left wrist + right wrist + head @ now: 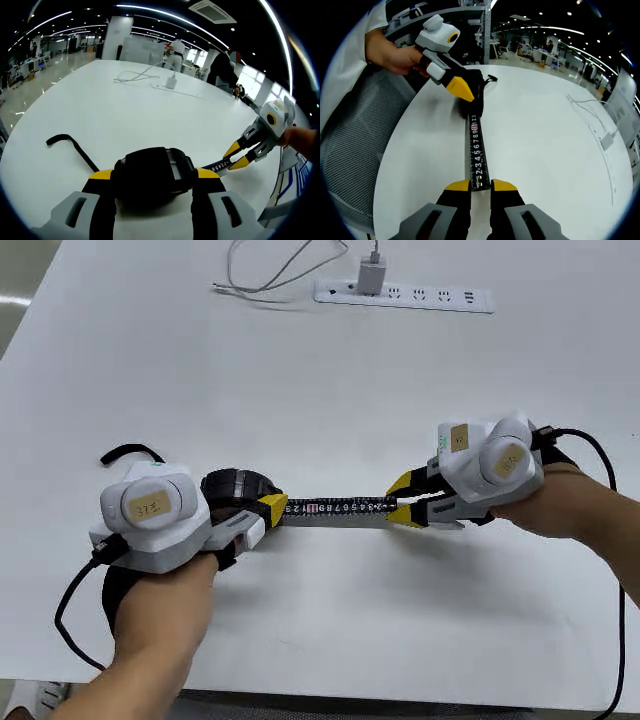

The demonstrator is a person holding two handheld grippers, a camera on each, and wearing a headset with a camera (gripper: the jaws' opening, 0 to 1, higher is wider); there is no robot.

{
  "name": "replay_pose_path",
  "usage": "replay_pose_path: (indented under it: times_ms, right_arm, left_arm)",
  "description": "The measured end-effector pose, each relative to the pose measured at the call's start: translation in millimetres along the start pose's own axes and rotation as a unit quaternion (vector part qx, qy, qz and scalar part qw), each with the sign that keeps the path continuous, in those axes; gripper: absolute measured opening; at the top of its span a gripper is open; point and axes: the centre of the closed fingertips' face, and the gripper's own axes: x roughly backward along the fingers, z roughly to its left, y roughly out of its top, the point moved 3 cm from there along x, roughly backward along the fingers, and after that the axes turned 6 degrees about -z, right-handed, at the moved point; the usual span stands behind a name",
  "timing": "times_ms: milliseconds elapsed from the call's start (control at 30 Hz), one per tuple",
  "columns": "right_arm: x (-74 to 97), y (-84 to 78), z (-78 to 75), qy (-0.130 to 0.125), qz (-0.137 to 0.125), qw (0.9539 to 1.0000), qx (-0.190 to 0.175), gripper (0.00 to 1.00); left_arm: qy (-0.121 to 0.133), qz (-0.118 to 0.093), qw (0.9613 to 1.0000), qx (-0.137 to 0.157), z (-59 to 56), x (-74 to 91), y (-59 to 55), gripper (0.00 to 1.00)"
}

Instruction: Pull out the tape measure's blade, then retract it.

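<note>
A black tape measure case (236, 490) (152, 174) (479, 82) rests on the white table, clamped between the yellow-tipped jaws of my left gripper (262, 512) (155, 176). Its black blade (337, 508) (477, 155) (216, 164) with white numbers runs rightward, pulled out roughly a hand's length. My right gripper (403, 500) (480, 186) is shut on the blade's free end. A black wrist strap (130, 452) (70, 145) trails from the case to the left.
A white power strip (405, 294) with a plugged-in charger (371, 275) and looped white cable (275, 270) lies at the table's far edge. Black cables trail from both grippers. A mesh chair (360, 150) stands by the table in the right gripper view.
</note>
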Motion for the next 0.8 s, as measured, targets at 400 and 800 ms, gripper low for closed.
replay_pose_path:
  times_ms: [400,800]
  right_arm:
    - [-13.5,14.3,0.5,0.008,-0.013,0.9999,0.001,0.10]
    - [-31.4,26.3,1.1,0.012,-0.026,0.9996,-0.004,0.10]
  left_arm:
    - [-0.001,-0.001,1.0000,0.004,0.7,0.0,0.4,0.56]
    - [0.000,-0.001,1.0000,0.006,1.8,-0.9,0.2,0.56]
